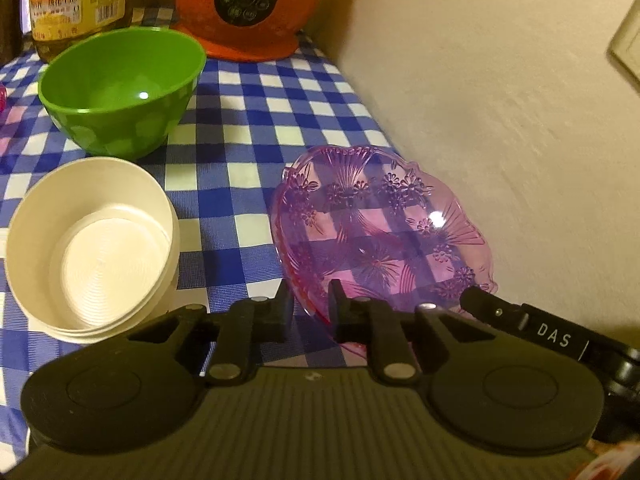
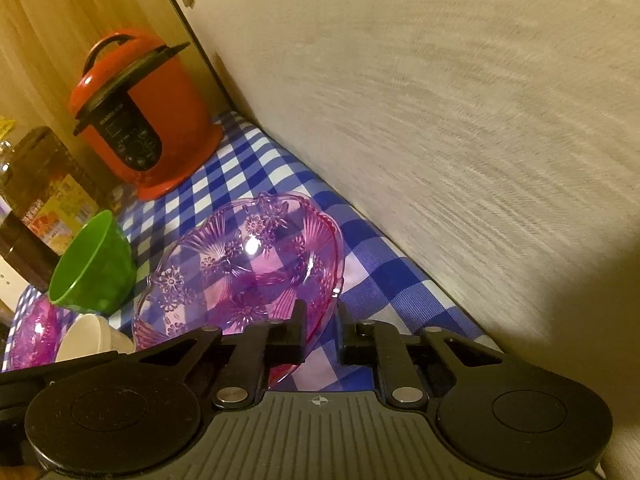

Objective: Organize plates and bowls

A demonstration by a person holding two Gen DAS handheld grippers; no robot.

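A clear purple patterned plate (image 1: 384, 232) is tilted above the blue checked cloth next to the wall. My left gripper (image 1: 310, 312) is shut on its near left rim. My right gripper (image 2: 322, 330) is shut on its right rim, and the plate (image 2: 240, 268) fills the middle of the right wrist view. The right gripper's body (image 1: 552, 336) shows at the plate's lower right in the left wrist view. A green bowl (image 1: 120, 88) stands upright to the left. A stack of white bowls (image 1: 92, 248) sits in front of it. Another purple dish (image 2: 32, 332) lies far left.
An orange pressure cooker (image 2: 140, 120) stands at the back by the wall. A yellow oil bottle (image 1: 76, 0) stands behind the green bowl. The beige wall (image 1: 500, 120) runs along the right side of the checked tablecloth (image 1: 248, 128).
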